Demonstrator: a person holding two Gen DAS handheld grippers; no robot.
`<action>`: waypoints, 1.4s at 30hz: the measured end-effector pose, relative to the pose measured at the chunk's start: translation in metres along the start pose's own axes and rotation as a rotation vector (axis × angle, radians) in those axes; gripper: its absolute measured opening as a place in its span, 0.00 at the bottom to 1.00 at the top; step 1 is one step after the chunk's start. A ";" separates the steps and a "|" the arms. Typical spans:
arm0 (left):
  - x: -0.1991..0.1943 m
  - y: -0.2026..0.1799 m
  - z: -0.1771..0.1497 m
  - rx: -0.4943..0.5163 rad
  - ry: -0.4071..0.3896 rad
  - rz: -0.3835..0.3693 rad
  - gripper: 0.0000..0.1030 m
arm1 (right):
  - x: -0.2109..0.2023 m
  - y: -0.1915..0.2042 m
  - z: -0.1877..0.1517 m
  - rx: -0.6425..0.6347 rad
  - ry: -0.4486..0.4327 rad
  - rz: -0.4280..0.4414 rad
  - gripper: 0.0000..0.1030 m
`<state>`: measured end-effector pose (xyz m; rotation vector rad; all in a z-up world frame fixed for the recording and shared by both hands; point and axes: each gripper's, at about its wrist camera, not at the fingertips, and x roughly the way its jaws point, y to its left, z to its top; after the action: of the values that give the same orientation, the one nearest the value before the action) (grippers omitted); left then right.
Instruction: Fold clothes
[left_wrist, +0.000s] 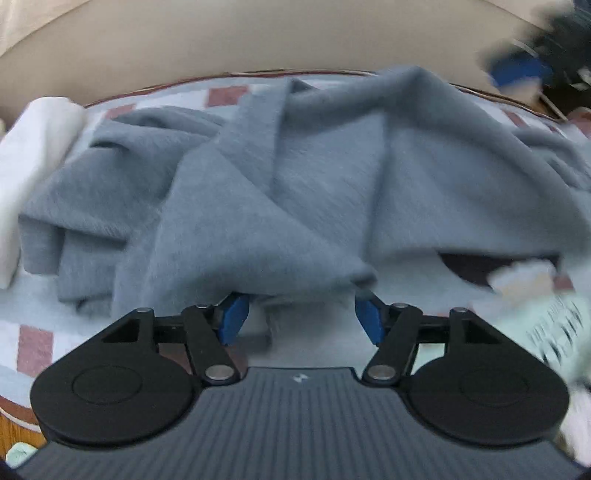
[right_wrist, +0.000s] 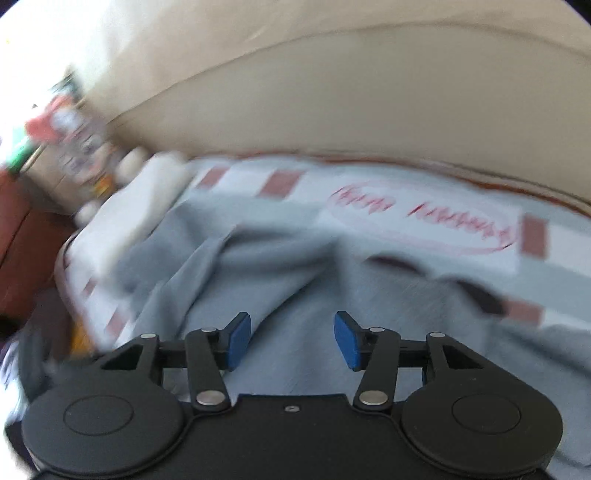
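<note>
Clearly, your left gripper (left_wrist: 301, 317) and right gripper (right_wrist: 292, 341) both hung wide, holding nothing, over the rumpled grey garment (left_wrist: 280, 192) on the checked blanket (right_wrist: 424, 206); you risked pinching several bunched layers together.

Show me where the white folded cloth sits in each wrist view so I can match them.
Left wrist: white folded cloth at the left edge, left of the grey garment.
Right wrist: white folded cloth, blurred, upper left, beyond the grey garment.
Shared landmark: the checked bedspread with red squares beneath both.
</note>
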<state>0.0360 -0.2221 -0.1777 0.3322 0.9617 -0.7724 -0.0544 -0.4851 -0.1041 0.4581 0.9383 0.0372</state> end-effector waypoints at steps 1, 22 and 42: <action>0.003 0.004 0.005 -0.034 -0.011 -0.006 0.60 | 0.008 0.011 -0.008 -0.040 0.020 -0.008 0.54; -0.035 0.063 0.016 -0.107 -0.183 0.173 0.41 | 0.102 0.095 -0.081 -0.689 0.031 -0.102 0.54; 0.027 0.025 -0.008 0.017 0.016 0.201 0.08 | 0.134 0.077 -0.083 -0.650 0.122 -0.081 0.54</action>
<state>0.0578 -0.2121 -0.2063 0.4439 0.9217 -0.5956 -0.0268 -0.3546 -0.2187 -0.1862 1.0032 0.2899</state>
